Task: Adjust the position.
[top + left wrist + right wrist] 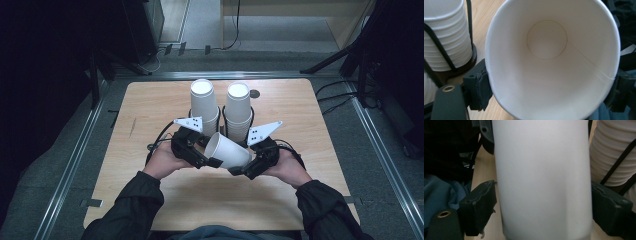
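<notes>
Left gripper (209, 159) sits at the rim end of a white paper cup (227, 151) that lies tipped on its side above the wooden table (150, 107), mouth toward the left hand (162, 160). In the left gripper view the cup's open mouth faces the camera, round base and side seam visible inside; the left pad presses the rim, the far one sits at the opposite edge, so the jaws stand wide and clamp the cup across its mouth. Behind the cup, two stacks of upturned cups stand side by side in black wire holders: left stack (204, 102), right stack (238, 107) (ribbed rims show in both gripper views). Right gripper (239, 169) takes the cup's base end from the other side, held by the right hand (287, 167). In the right gripper view the cup wall fills the gap between the pads; both pads sit at the wall, but contact looks marginal, so firm grip or just released cannot be told. Jaws wide.
</notes>
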`<state>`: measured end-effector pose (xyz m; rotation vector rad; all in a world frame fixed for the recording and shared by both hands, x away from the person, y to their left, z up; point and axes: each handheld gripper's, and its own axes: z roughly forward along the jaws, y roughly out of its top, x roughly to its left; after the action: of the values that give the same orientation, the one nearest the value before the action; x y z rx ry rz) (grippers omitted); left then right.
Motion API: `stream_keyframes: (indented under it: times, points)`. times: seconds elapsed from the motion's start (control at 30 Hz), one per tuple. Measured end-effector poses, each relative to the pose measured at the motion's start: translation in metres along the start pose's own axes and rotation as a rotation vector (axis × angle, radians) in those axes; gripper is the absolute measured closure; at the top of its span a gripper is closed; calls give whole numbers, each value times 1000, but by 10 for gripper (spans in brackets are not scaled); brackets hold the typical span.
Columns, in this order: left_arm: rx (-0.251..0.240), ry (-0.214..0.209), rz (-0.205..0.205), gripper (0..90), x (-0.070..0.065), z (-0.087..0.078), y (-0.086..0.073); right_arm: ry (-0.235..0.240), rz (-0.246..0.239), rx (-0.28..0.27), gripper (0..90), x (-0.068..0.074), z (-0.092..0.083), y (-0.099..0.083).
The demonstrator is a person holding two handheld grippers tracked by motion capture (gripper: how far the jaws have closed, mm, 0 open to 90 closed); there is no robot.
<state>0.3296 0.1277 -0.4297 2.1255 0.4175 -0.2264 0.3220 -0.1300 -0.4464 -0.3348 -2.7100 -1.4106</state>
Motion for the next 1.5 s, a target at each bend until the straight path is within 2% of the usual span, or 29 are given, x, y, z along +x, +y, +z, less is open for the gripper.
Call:
stream_keyframes:
  times: [0.1, 0.13, 0.17, 0.23, 0.33, 0.37, 0.4, 0.5, 0.63, 0.77, 0.8, 0.83, 0.93, 1.0, 1.17, 1.27, 1.4, 1.5]
  points:
    - [50, 52, 46, 142, -8, -2, 3, -3, 4, 11, 136, 1, -3, -1]
    - [50, 52, 46, 142, -8, -2, 3, -3, 4, 11, 136, 1, -3, -1]
    - [65, 60, 64, 142, -10, -3, 4, 2, 1, 11, 136, 1, -5, -2]
    - [79, 85, 81, 142, -12, -3, 5, -2, 1, 16, 136, 1, -5, -3]
    - [131, 127, 116, 140, -12, -4, 4, -15, 1, 27, 137, -1, -6, -4]
    - [131, 127, 116, 140, -12, -4, 4, -15, 1, 27, 137, -1, -6, -4]
    - [151, 155, 115, 138, -10, -5, 4, -23, 2, 31, 138, -1, -6, -5]
    - [174, 165, 103, 137, -6, -5, 2, -40, 6, 32, 140, -3, -6, -6]
    - [199, 186, 106, 138, -3, -6, 1, -57, 13, 39, 146, -6, -5, -8]
    - [262, 212, 115, 138, 0, -1, 0, -63, 13, 54, 150, -7, -1, -9]
    - [262, 212, 115, 138, 0, -1, 0, -64, 13, 56, 150, -7, -1, -10]
    - [299, 232, 127, 138, 1, 3, -1, -67, 14, 60, 150, -8, 1, -10]
    - [322, 238, 125, 137, 1, 8, -2, -70, 22, 72, 154, -9, 4, -11]
    - [354, 233, 126, 137, 2, 14, -2, -70, 10, 91, 154, -10, 9, -12]
    - [390, 249, 132, 136, 1, 22, 2, -65, 5, 128, 155, -10, 21, -14]
    - [388, 236, 124, 135, -1, 26, 4, -59, 10, 157, 156, -10, 28, -16]
    - [398, 231, 135, 132, -6, 32, 7, -75, -11, 189, 157, -9, 38, -17]
    - [396, 218, 129, 129, -8, 35, 10, -70, -23, 188, 159, -7, 42, -16]
